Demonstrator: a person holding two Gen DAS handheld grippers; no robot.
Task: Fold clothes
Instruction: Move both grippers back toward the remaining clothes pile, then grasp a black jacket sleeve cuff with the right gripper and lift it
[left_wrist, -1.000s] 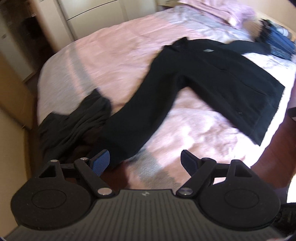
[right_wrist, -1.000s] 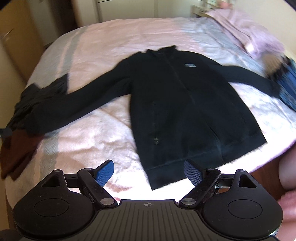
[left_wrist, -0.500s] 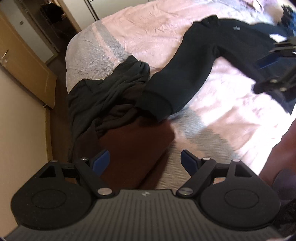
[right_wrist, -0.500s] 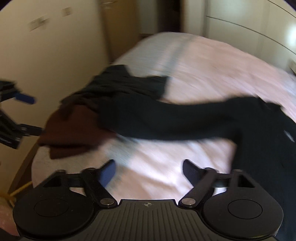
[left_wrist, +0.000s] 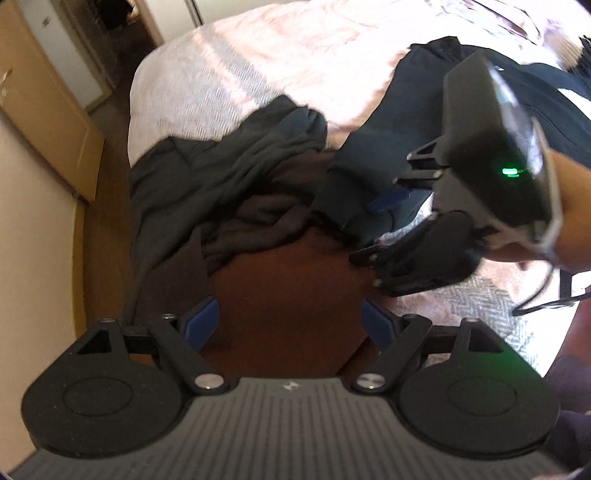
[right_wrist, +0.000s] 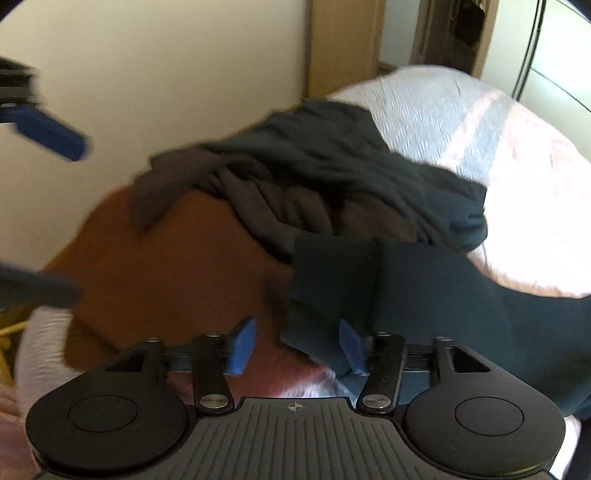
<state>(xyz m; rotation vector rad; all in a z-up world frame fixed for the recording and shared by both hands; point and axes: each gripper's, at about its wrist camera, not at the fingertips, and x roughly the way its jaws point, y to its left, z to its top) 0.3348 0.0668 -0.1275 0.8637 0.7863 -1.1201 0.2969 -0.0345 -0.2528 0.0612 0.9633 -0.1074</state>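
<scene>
Two views covered the same corner of the bed, each catching what the other missed.

From the left wrist, the left tool sat at the bottom of the frame with its blue pads spread wide and nothing between them; behind the gap lay a brown garment. Above it a crumpled grey garment was heaped at the centre-left. Only this view showed the whole right tool from outside, at the right of the frame, with a green light on its body and a hand behind it. That tool was down at the cuff of the black jacket's sleeve, which ran toward the upper right. The pink bed filled the top, and a wooden door stood at the upper left.

From the right wrist, the right tool appeared close up at the bottom centre. Its jaws had just been closing, and they stood partly open, with the sleeve cuff lying between them; its edge was against the right-hand pad, while the left-hand pad stood clear over brown cloth. Whether the pads already pinched the cuff I could not tell. The grey heap lay above centre, and the left tool's blue pad showed, blurred, at the upper left against a pale wall.
</scene>
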